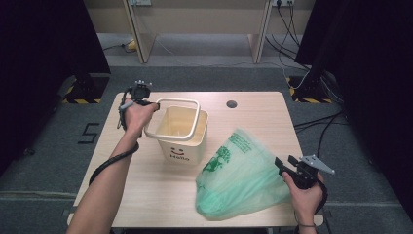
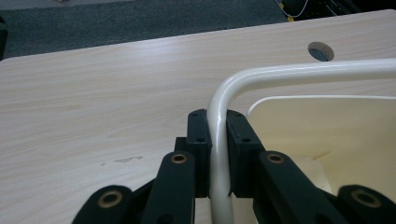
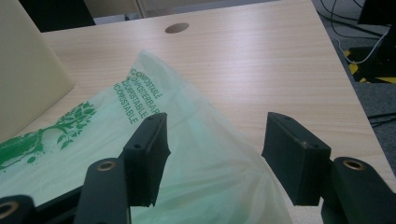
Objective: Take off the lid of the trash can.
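Observation:
A cream bucket [image 1: 181, 134] with a smiling "Hello" face stands upright at the table's middle, its looped handle [image 1: 173, 101] raised. My left gripper [image 1: 153, 105] is shut on the handle's left corner. In the left gripper view both black pads clamp the white handle [image 2: 261, 74] tube, with my left gripper [image 2: 218, 133] beside the bucket's inner wall [image 2: 327, 135]. A translucent green bag [image 1: 238, 175] with leaf print lies puffed up at front right. My right gripper [image 1: 286, 161] stands open at the bag's right edge. In the right gripper view the bag [image 3: 93, 135] spreads under and between my right gripper [image 3: 215, 140] jaws, untouched by the pads.
The wooden table [image 1: 253, 117] has a round cable hole [image 1: 232, 104] behind the bucket. Bare wood lies left of the bucket and at the back right. Dark curtains, cables and yellow-black floor markings [image 1: 307, 100] surround the table.

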The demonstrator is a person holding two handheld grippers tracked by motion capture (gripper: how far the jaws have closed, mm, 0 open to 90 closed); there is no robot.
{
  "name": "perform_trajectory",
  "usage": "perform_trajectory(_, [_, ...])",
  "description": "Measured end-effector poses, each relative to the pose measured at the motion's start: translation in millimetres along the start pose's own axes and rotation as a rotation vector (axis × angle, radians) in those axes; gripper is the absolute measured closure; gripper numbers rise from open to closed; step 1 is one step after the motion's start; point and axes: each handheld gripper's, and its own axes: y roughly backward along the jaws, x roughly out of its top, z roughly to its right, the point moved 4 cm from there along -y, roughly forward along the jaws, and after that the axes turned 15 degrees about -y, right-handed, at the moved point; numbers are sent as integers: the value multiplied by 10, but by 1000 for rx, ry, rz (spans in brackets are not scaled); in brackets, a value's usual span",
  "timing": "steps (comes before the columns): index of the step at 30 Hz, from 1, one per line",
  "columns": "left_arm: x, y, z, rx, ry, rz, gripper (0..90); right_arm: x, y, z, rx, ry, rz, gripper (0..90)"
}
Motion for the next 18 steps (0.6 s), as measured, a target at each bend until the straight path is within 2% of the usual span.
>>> perform_trajectory(18, [-114, 49, -176, 9, 31, -7, 809, 9, 13, 11, -12, -2, 13, 403])
